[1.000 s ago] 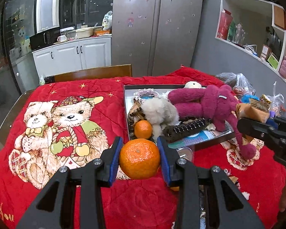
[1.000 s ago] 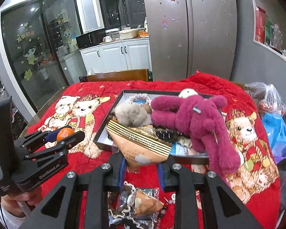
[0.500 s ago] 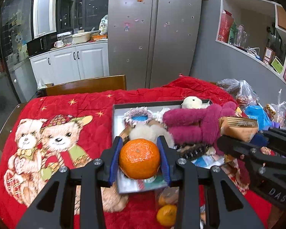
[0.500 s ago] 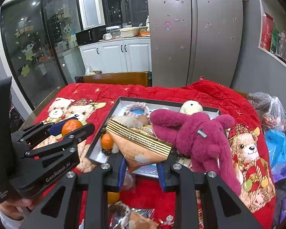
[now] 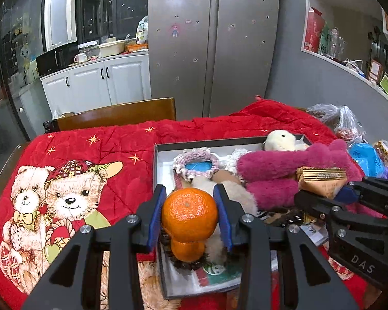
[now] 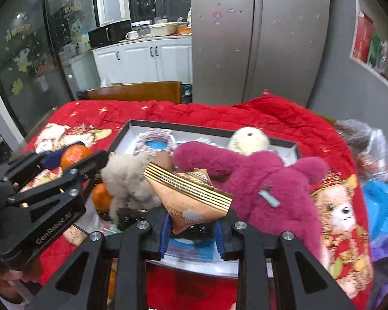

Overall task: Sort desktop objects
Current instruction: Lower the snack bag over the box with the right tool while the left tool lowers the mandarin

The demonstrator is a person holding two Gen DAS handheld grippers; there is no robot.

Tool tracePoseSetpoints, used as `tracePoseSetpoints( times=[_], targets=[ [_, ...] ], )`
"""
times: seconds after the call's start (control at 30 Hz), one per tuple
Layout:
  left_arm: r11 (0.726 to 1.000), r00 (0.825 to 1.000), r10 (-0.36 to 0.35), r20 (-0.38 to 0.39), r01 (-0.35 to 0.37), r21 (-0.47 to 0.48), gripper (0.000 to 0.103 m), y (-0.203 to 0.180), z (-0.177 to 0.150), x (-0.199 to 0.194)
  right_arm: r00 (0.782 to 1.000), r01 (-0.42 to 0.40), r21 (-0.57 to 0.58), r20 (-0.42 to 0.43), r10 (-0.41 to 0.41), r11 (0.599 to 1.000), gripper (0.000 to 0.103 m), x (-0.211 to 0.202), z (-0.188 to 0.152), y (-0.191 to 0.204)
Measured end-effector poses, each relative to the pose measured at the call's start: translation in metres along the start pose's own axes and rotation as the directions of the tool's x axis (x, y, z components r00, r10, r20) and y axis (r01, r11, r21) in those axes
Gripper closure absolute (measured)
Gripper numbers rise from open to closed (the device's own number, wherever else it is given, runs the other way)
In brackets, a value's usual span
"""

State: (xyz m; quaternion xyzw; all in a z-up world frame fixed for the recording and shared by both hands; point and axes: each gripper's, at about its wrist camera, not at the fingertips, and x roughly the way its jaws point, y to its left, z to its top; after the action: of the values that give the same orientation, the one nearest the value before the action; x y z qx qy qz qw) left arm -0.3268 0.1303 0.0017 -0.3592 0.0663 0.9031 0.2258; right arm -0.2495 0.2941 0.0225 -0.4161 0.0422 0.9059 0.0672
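Observation:
My left gripper [image 5: 190, 215] is shut on an orange tangerine [image 5: 189, 214] and holds it above the near left part of the grey tray [image 5: 156, 170]. A second tangerine [image 5: 187, 251] lies in the tray just below it. My right gripper [image 6: 191, 228] is shut on a tan and gold snack packet [image 6: 191, 193], held above the tray's near edge [image 6: 194, 267]. The left gripper with its tangerine [image 6: 75, 155] shows at the left of the right wrist view. The right gripper with the packet [image 5: 322, 179] shows at the right of the left wrist view.
The tray holds a magenta plush toy [image 5: 279, 173], a beige fluffy toy [image 6: 126, 178], a cream plush [image 5: 280, 140] and a knitted ring [image 5: 194, 164]. A red bear-print blanket [image 5: 85, 160] covers the table. Plastic bags [image 5: 346, 124] lie at the right. A wooden chair [image 5: 116, 115] stands behind.
Both grippers have moved forward over the tray, each keeping its hold. The left one carried the tangerine from above the blanket to above the tray; the right one brought the packet closer to the toys.

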Motion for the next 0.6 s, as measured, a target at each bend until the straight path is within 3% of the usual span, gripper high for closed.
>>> tracePoseSetpoints(
  times=[0.3,0.6],
  targets=[
    [0.999,1.0,0.01,-0.025,-0.009,0.033,0.065,-0.004,-0.007,0.012,1.0,0.006,-0.068,-0.016,-0.008,0.998,0.075,0.009,-0.007,0.018],
    [0.999,0.999,0.009,-0.05,-0.007,0.051,0.065,-0.009,-0.012,0.021,0.999,0.003,-0.052,-0.035,-0.005,0.999,0.075,0.013,-0.008,0.012]
  ],
)
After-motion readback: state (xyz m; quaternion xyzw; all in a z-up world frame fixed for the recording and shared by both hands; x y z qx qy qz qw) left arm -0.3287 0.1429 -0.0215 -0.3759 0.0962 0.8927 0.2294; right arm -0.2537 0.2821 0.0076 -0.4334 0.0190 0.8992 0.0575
